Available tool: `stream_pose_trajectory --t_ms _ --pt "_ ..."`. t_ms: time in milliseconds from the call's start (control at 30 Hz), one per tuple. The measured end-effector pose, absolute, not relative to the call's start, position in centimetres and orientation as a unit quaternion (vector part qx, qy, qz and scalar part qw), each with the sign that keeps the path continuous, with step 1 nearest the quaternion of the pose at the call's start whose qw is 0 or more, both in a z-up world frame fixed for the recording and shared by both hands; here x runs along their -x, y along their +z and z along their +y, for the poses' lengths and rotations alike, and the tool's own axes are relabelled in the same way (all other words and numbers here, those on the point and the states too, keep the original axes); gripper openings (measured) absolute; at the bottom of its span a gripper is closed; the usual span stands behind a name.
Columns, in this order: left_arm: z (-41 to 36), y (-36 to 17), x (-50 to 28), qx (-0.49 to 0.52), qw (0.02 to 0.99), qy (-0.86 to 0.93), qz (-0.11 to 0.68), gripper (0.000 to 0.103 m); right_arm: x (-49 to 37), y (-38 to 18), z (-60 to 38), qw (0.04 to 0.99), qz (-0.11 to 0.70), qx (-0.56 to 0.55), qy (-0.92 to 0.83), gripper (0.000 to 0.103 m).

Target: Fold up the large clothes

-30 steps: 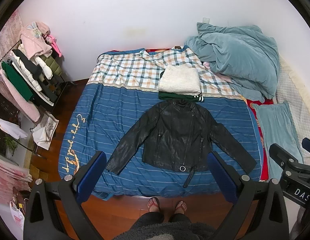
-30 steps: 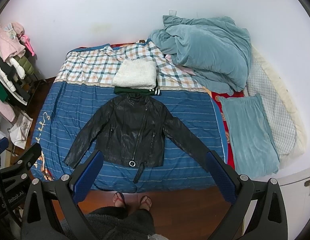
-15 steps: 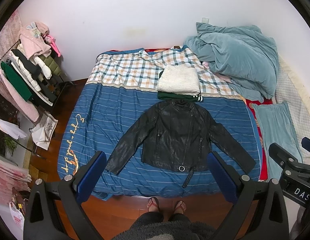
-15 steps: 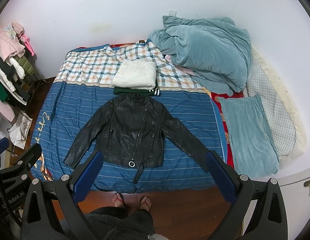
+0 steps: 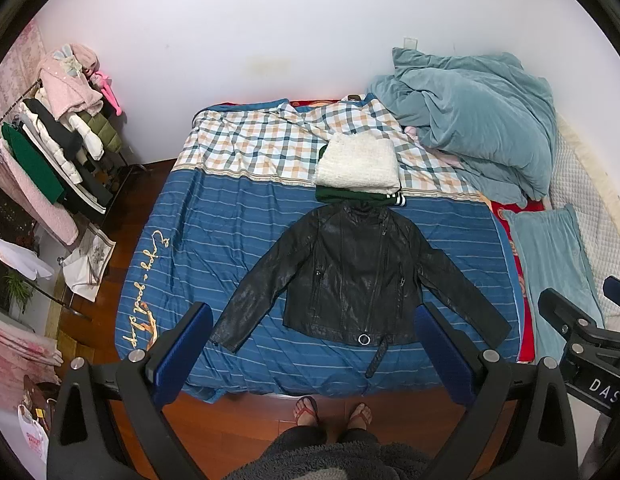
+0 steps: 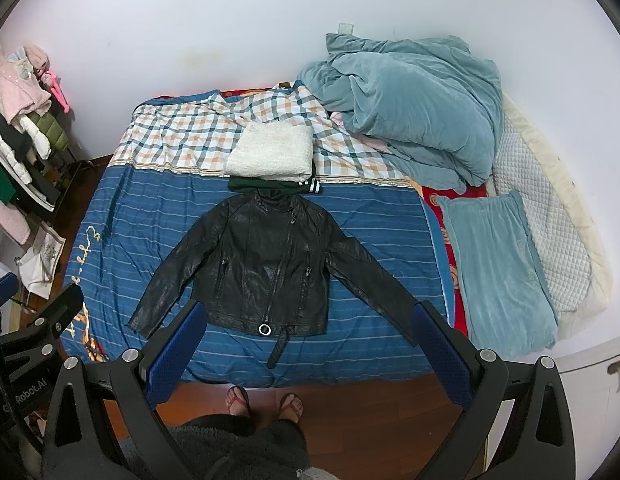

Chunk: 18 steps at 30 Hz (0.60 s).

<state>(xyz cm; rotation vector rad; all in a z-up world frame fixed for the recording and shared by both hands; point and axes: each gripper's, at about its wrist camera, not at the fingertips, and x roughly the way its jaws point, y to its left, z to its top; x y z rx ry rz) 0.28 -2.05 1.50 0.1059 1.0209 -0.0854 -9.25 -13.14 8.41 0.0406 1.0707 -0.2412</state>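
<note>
A black leather jacket (image 5: 350, 276) lies flat, sleeves spread, on the near half of the bed (image 5: 214, 240). Left tongs (image 5: 314, 344) and right tongs (image 6: 310, 344) hover above, both spread wide and empty.

Green garment (image 5: 360, 198): mostly covered by white folded knit (image 5: 357, 165). Clothes rack (image 6: 18, 152): cut off at left edge. Gold lettering on bedspread (image 5: 144, 292): illegible.
</note>
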Motion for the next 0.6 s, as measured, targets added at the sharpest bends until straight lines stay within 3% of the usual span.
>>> stream_pose_trajectory --t_ms 600 --pt "-0.1 0.5 -1.8 -0.054 0.877 -0.055 0.474 0.103 9.5 8.0 -13.3 0.854 0.499 -0.043 -0.137 0.103"
